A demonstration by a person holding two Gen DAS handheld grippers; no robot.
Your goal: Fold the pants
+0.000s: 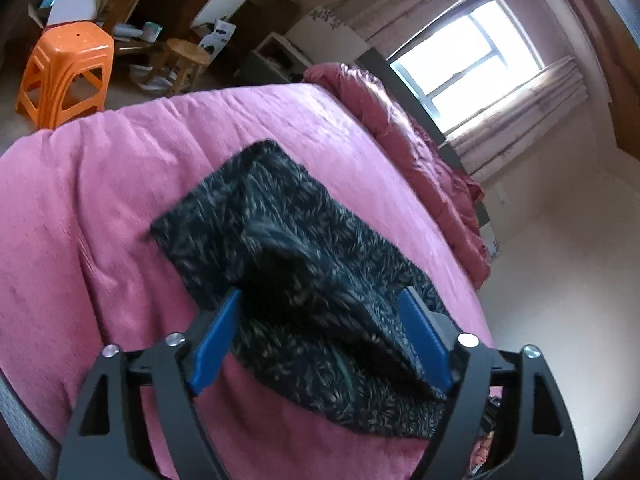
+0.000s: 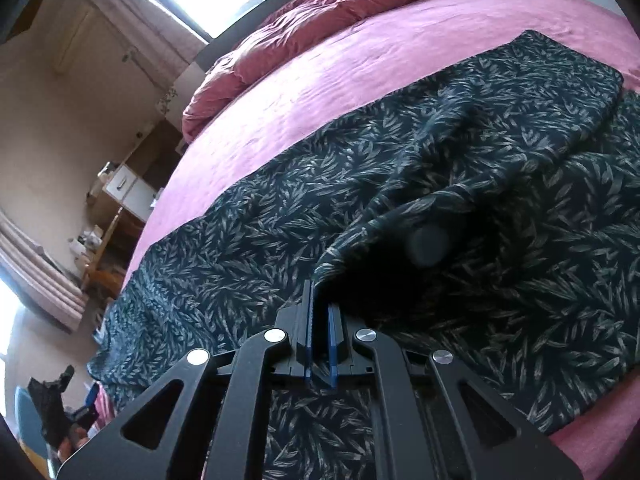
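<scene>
Two grippers work over dark leaf-printed fabric pants (image 2: 400, 184) spread on a pink plush bedcover (image 1: 100, 208). The left gripper (image 1: 320, 328) stands wide apart, its blue pads (image 1: 214, 346) flanking a raised fold of the pants without pressing it. The right gripper (image 2: 320, 320) is pinched nearly closed on a lifted fabric edge just ahead of its fingertips. An orange plastic stool (image 1: 66, 74) stands far beyond the left gripper.

Pants (image 2: 400, 168): black-navy ground, pale grey-green leaf print all over. Bed cover (image 1: 100, 200): pink, plain. Quilt (image 2: 320, 12) at bed's far edge: darker rose-red. Both tools: black frames, blue pads (image 1: 216, 344). Stool (image 1: 64, 76): orange. Curtains (image 1: 516, 120): pale pinkish.
</scene>
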